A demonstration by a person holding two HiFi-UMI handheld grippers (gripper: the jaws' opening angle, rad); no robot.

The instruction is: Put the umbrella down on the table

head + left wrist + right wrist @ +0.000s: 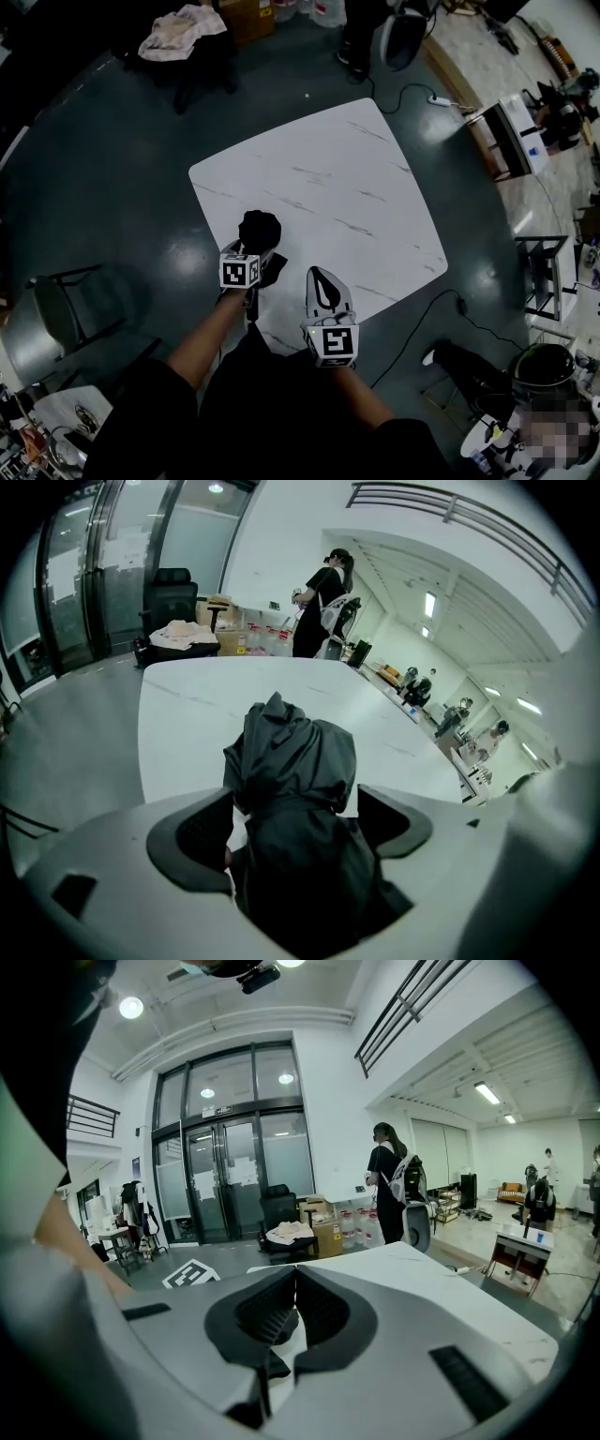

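At the far left of the head view a folding chair [73,309] stands on the dark floor [112,187], well apart from the white marble-patterned table [356,178]. Over the near left part of that table is the left gripper [298,803], its marker cube [240,270] facing up at the camera and the bare forearm [202,337] running back toward the person. Its jaws stand wide apart, and the folded black umbrella [260,230] sits between them. In the left gripper view a thin strip of white table shows between the fabric and each pad, so the pads are not pressing on it. The umbrella's bunched cloth end points away from the gripper, out over the table top just inside the near edge. Whether it lies fully on the surface I cannot tell. Just to the right, near the same edge, is the right gripper [293,1279], also over the table. Its jaws are closed, the pads meet at the tips, and nothing is held between them. The two grippers are near each other but not touching. Farther right a black cable [412,323] runs across the floor beside the table. In the right gripper view a person [387,1183] in dark clothes stands beyond the far side of the table.
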